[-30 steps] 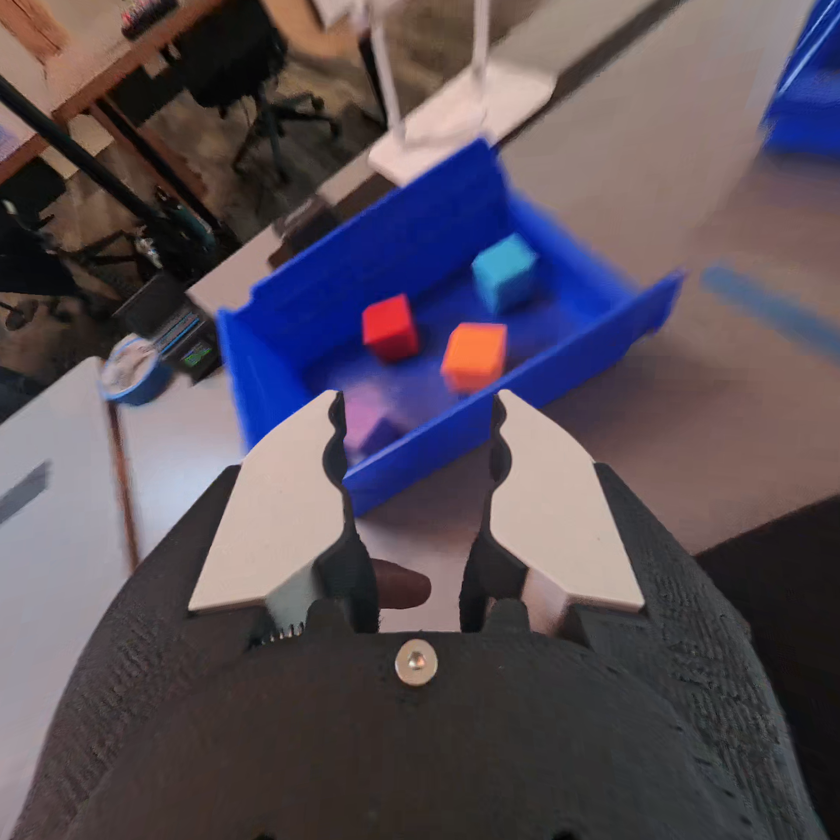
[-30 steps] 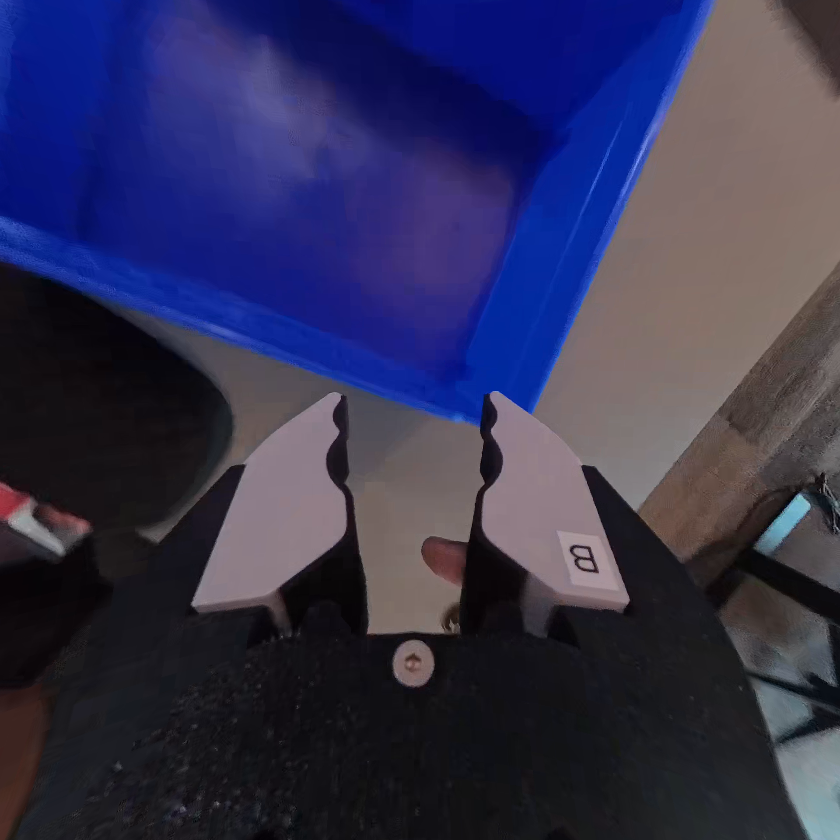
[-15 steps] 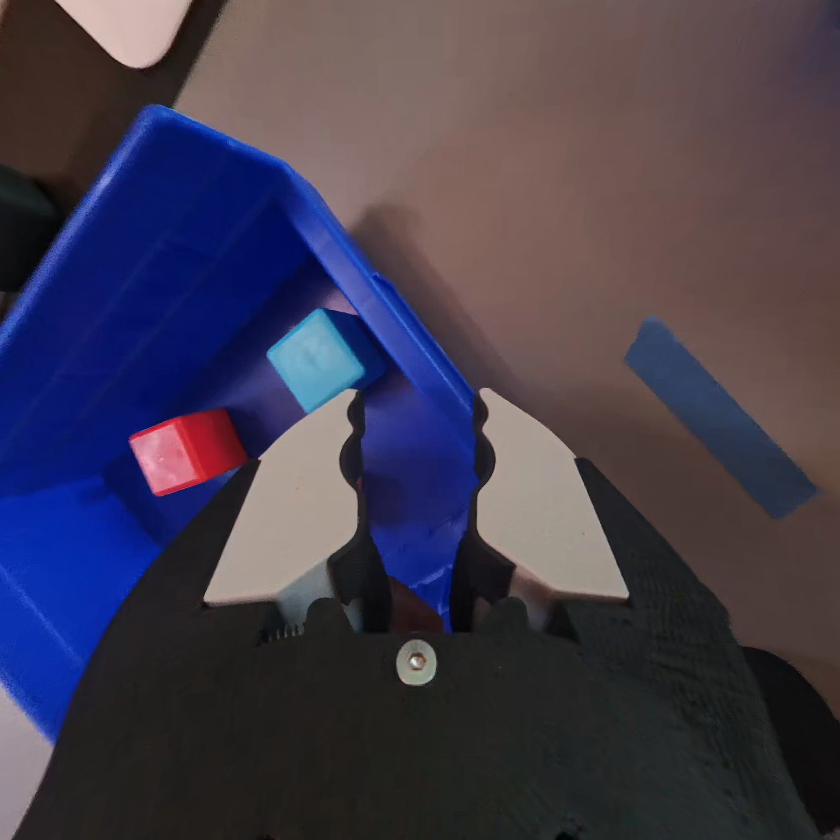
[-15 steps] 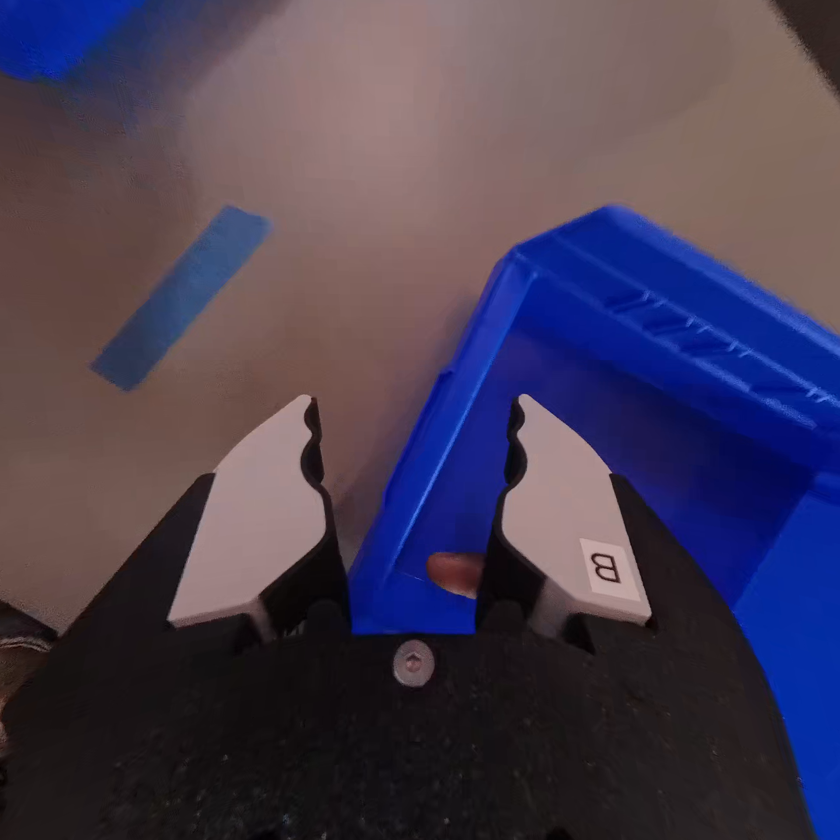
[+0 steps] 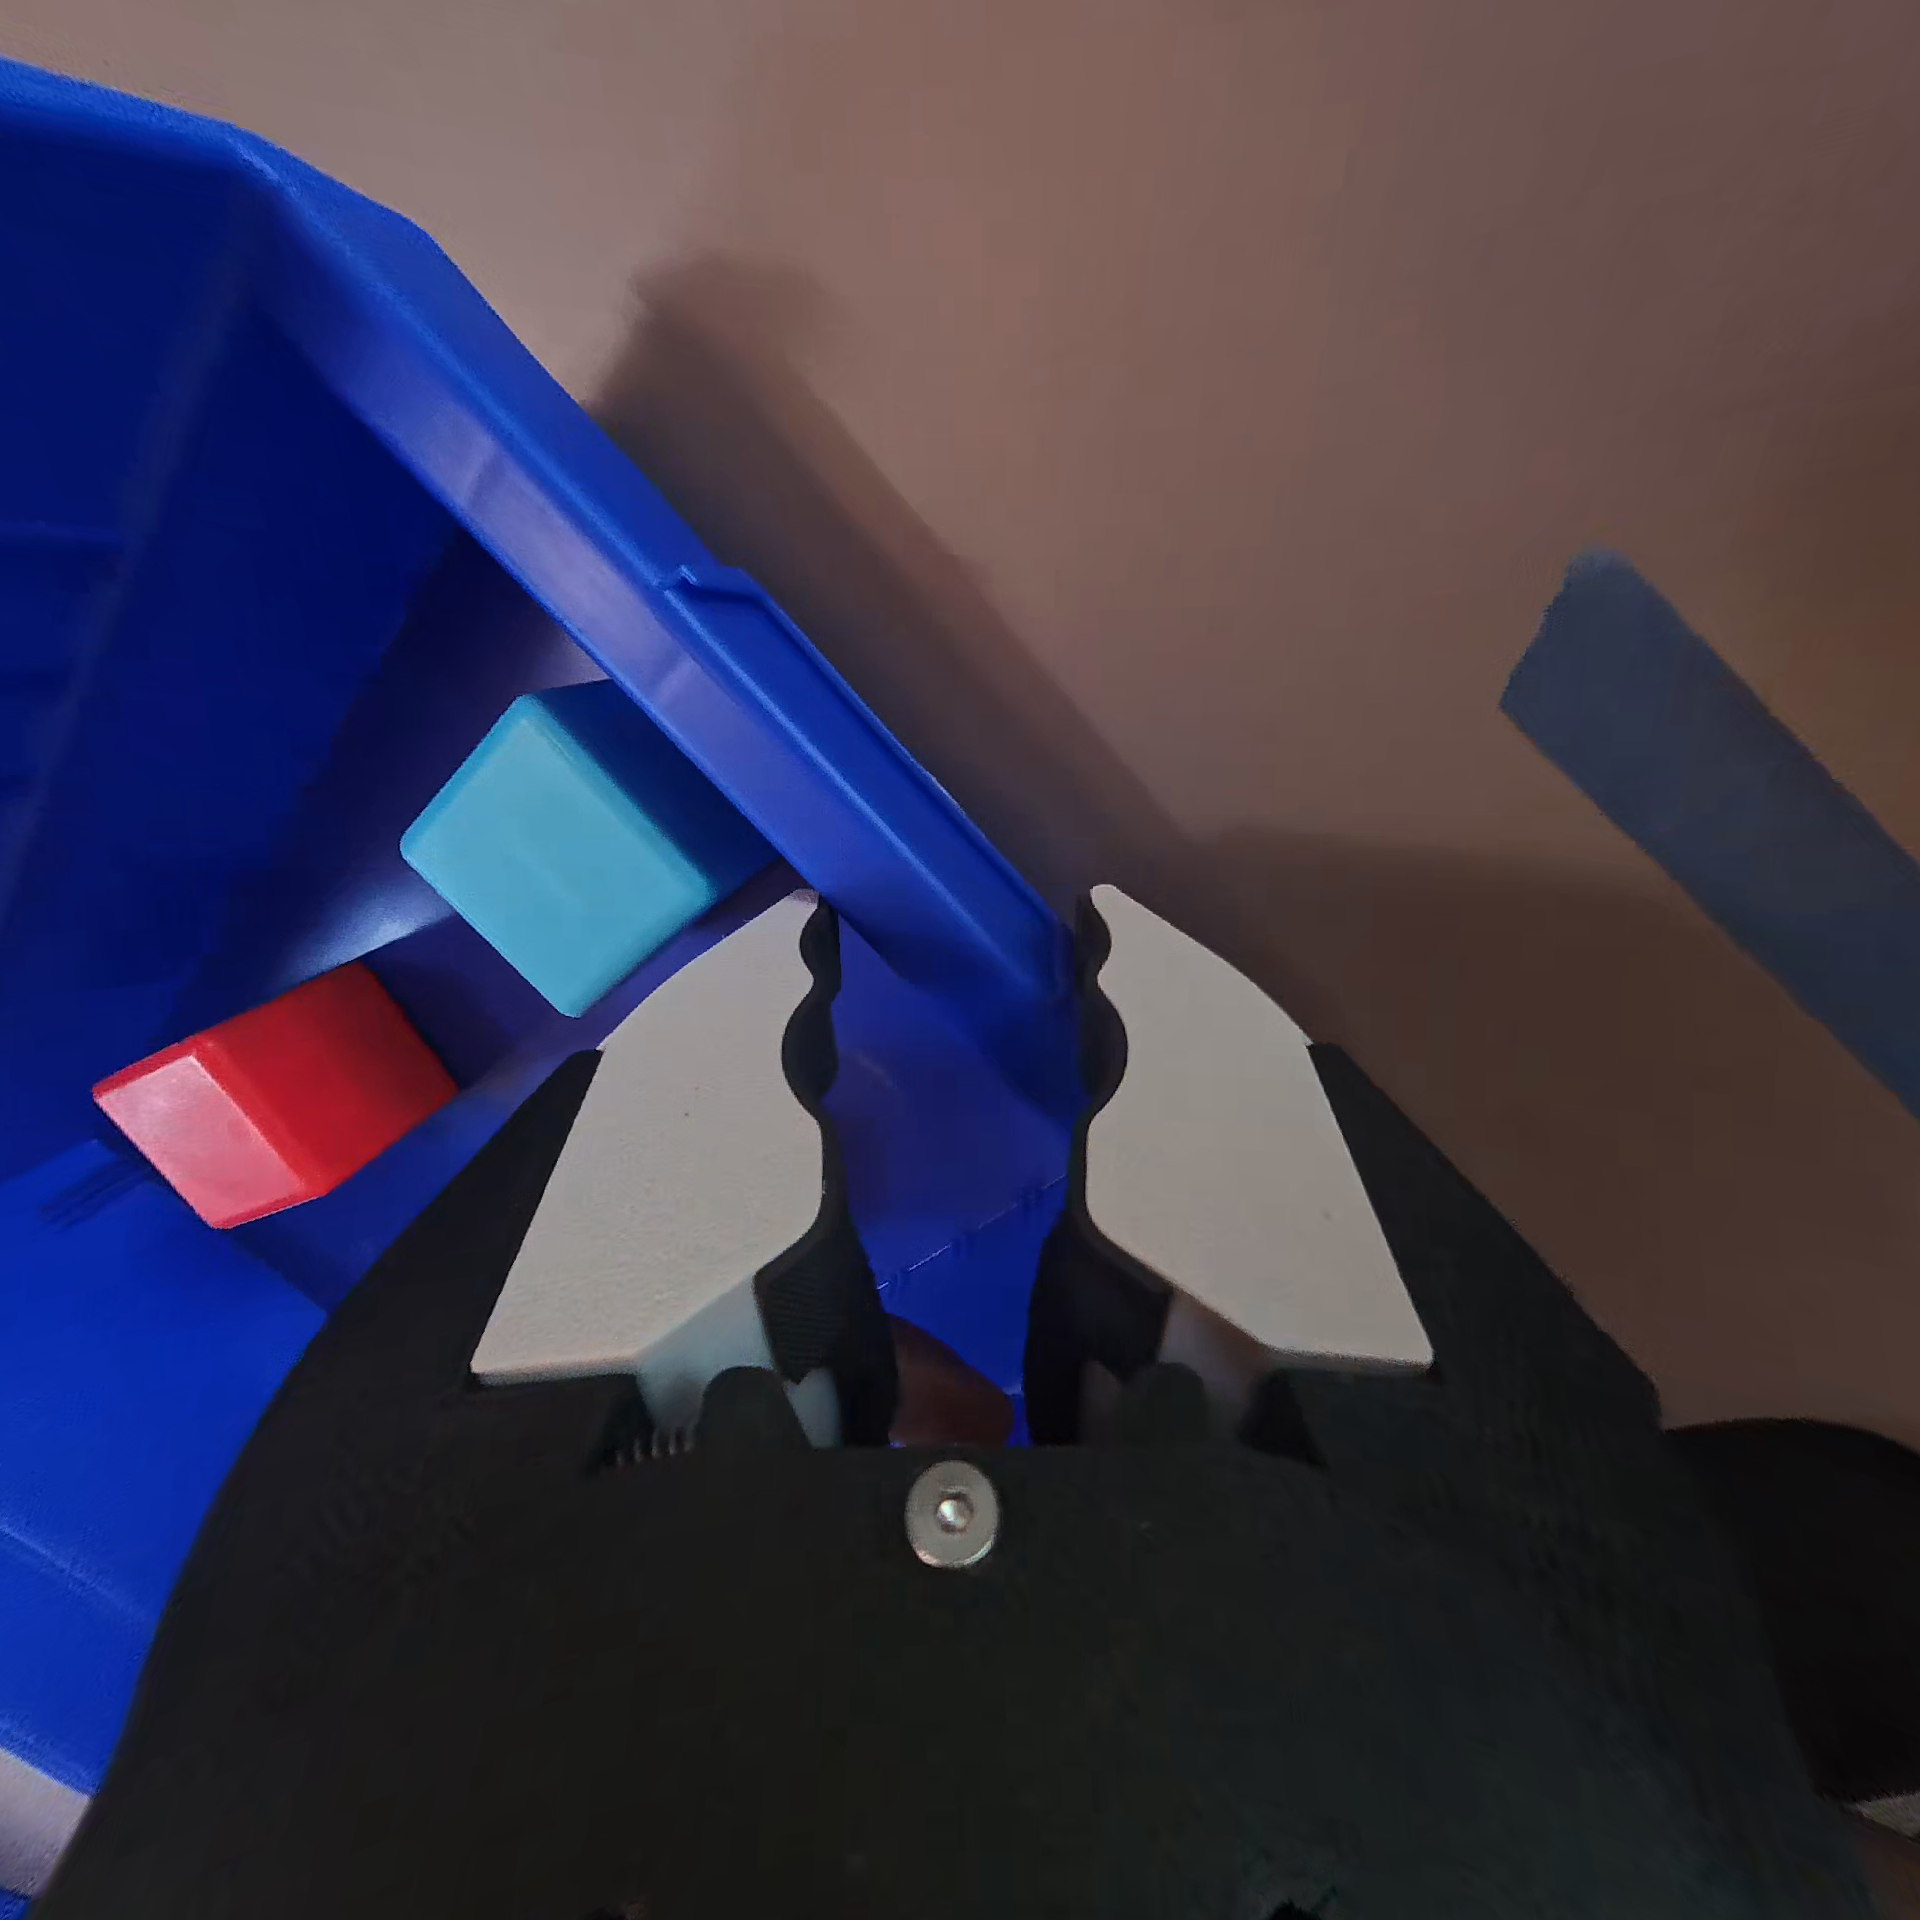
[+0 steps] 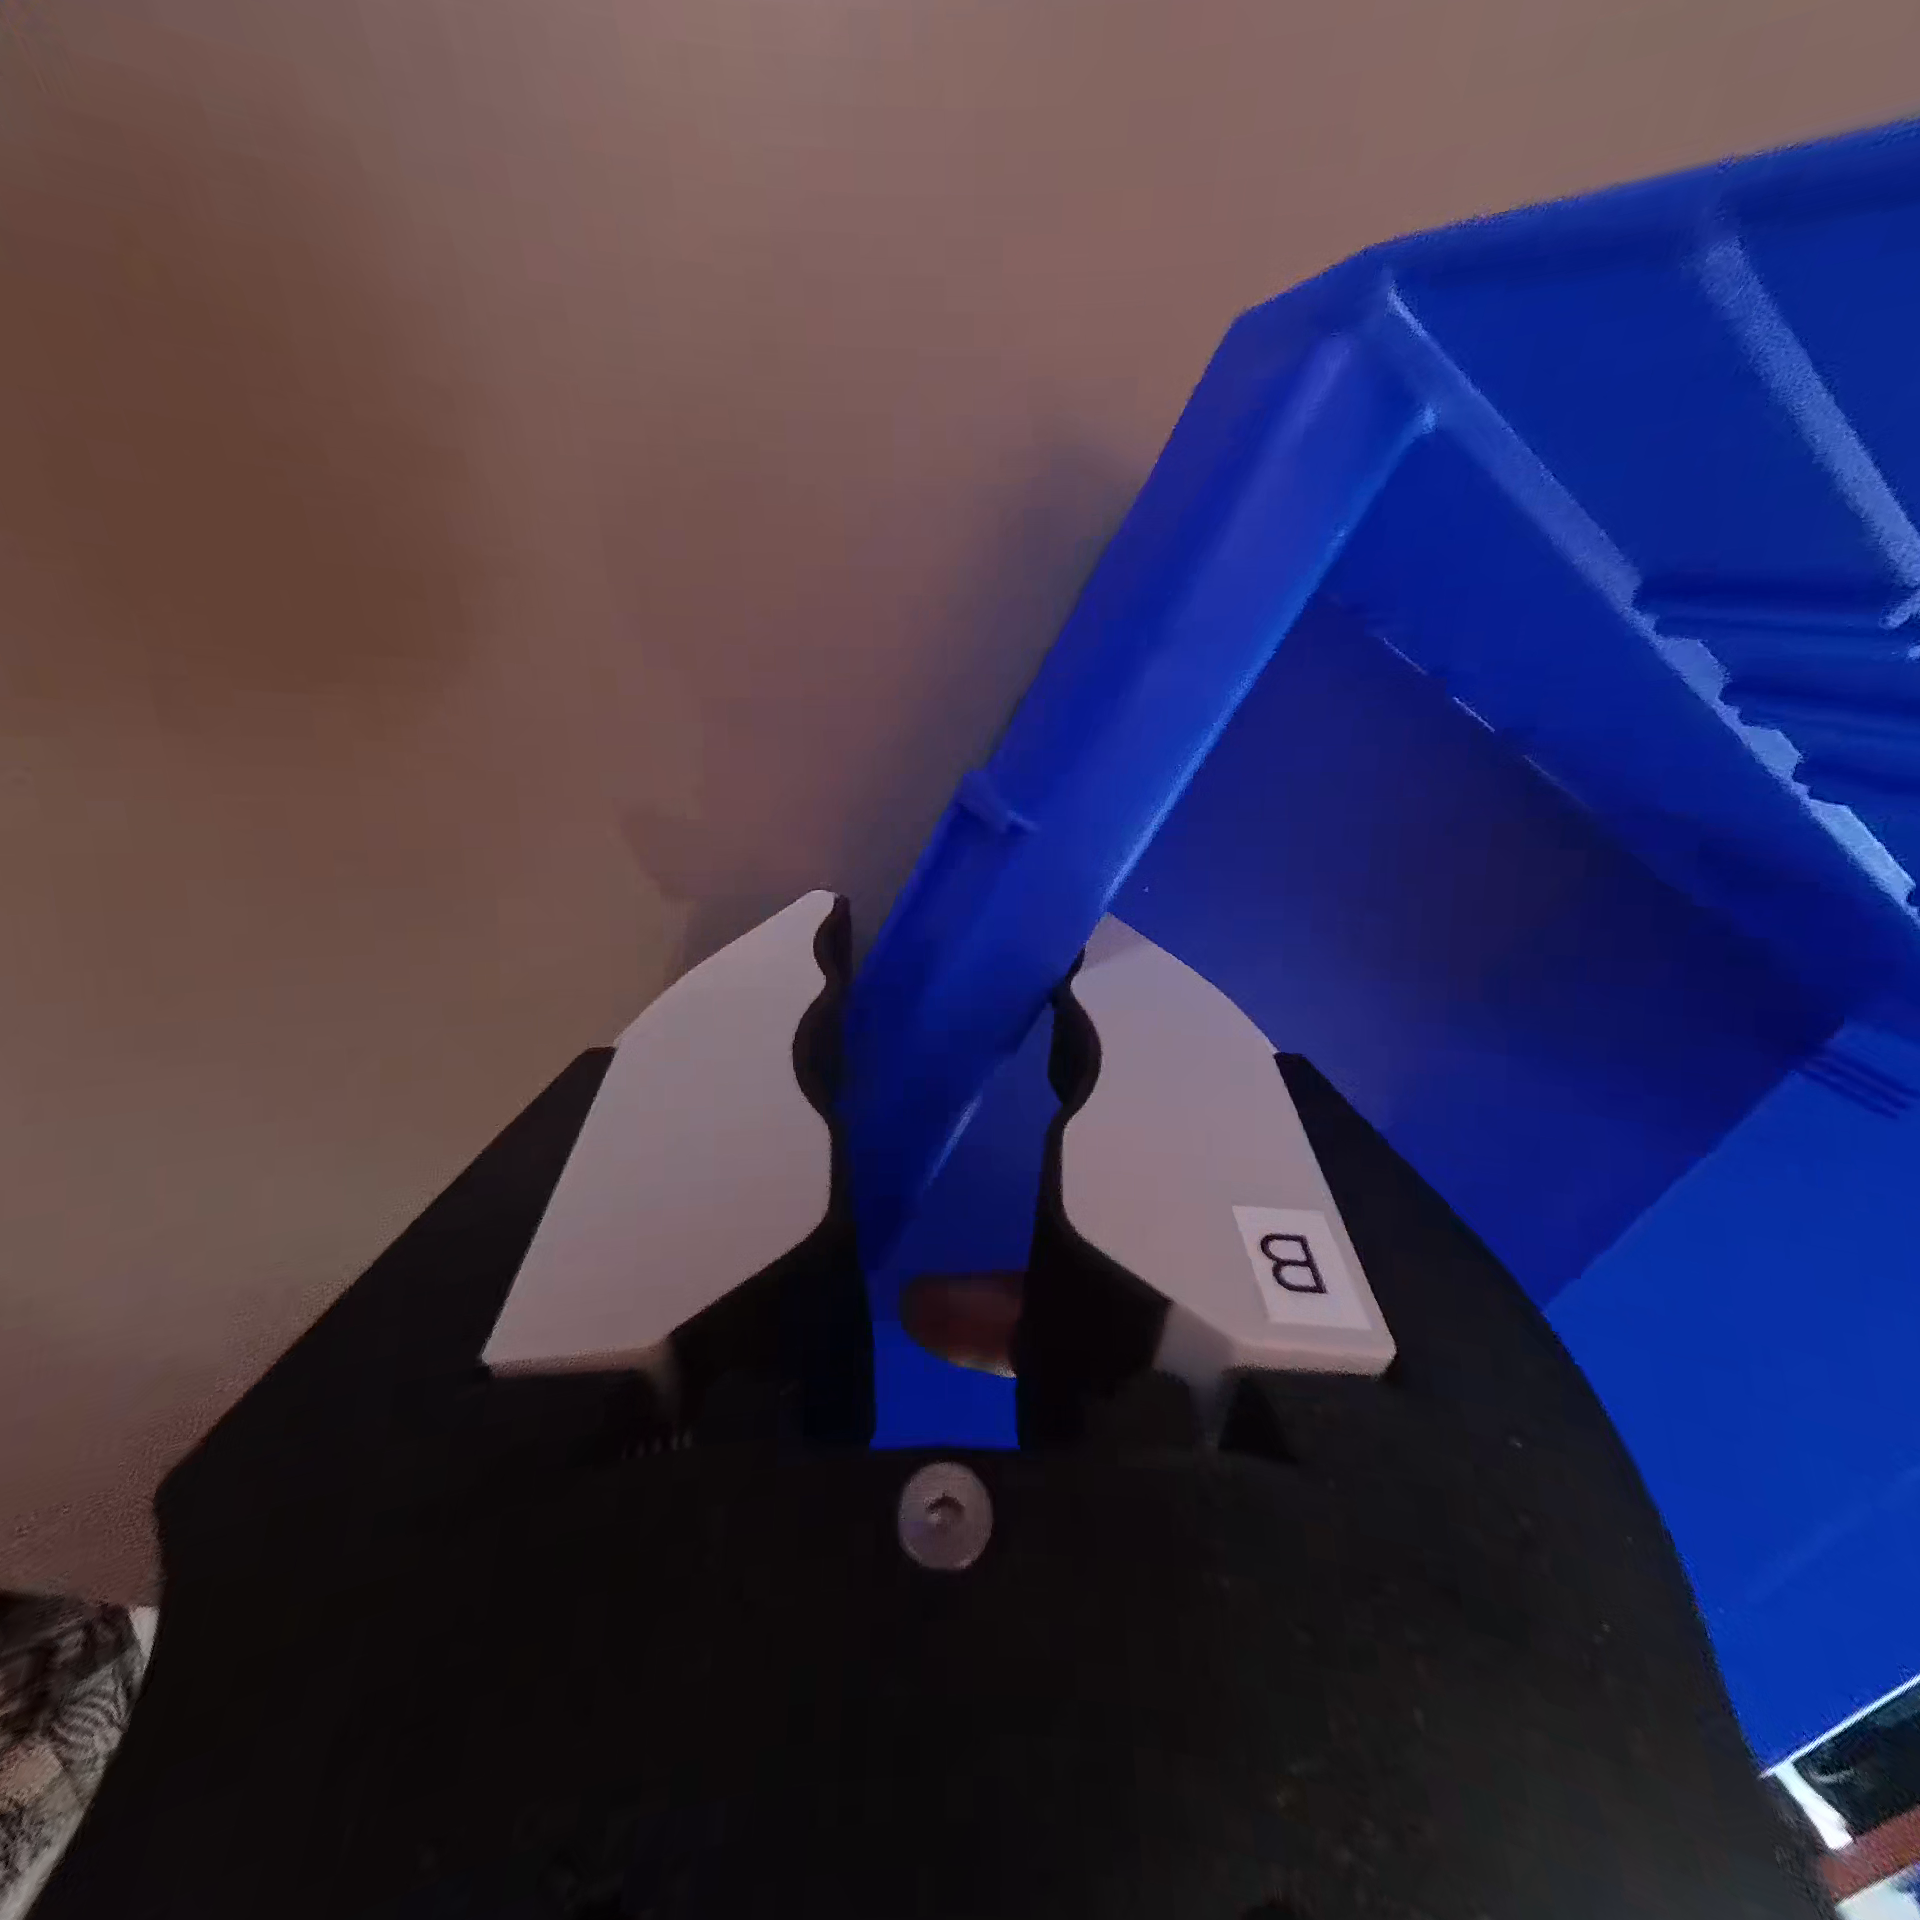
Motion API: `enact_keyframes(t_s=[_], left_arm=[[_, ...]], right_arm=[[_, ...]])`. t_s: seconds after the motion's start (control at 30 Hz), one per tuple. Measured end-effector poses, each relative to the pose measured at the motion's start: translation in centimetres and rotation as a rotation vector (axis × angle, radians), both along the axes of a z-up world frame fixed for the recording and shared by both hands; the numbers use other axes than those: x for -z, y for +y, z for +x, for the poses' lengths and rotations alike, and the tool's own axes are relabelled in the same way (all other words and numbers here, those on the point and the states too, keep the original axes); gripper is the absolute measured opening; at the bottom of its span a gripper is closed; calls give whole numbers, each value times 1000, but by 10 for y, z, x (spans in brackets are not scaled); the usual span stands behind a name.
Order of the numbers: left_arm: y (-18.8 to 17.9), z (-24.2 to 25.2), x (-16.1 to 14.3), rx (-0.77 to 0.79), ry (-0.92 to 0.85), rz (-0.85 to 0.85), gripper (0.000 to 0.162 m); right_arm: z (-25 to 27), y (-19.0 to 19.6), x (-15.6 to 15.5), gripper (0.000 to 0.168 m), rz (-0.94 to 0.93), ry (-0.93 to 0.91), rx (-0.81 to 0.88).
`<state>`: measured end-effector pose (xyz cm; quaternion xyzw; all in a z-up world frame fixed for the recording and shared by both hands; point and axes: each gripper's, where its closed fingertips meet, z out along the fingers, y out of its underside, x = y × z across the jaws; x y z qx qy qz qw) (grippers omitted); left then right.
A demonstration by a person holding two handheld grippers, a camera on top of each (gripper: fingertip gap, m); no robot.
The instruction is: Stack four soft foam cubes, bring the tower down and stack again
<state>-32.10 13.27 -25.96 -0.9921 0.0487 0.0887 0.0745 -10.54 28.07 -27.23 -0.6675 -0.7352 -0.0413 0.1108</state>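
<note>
In the left wrist view a blue bin (image 5: 623, 582) holds a light blue foam cube (image 5: 551, 842) and a red foam cube (image 5: 270, 1101). My left gripper (image 5: 951, 914) straddles this bin's right wall, one finger inside and one outside, shut on the rim. Any other cubes in the bin are hidden behind the gripper body. In the right wrist view my right gripper (image 6: 956, 935) is shut on the left wall of a second blue bin (image 6: 1195, 623). No cubes show in the part of its inside that I can see.
A strip of blue tape (image 5: 1714, 790) lies on the brown-grey tabletop (image 5: 1247, 312) to the right of the bin with the cubes. Bare tabletop (image 6: 416, 520) stretches left of the second bin. The gap from one gripper's tips to the other's is roughly 25 cm.
Both grippers came down onto the bin walls and narrowed around them. The left went from in front of the cube bin to its right wall; the right closed on the second bin's left wall.
</note>
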Motion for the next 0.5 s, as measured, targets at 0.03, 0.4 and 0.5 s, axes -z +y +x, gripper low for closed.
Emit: enact_keyframes(t_s=[0.03,0.4,0.5], left_arm=[[-3,2,0,22,3,-1,44],[-110,25,-2,341,111,-152,42],[-148,22,-3,380,173,-224,40]], right_arm=[[1,-1,0,36,-4,-4,-28],[52,9,-1,32,106,-94,-361],[77,24,-2,31,180,-162,-402]])
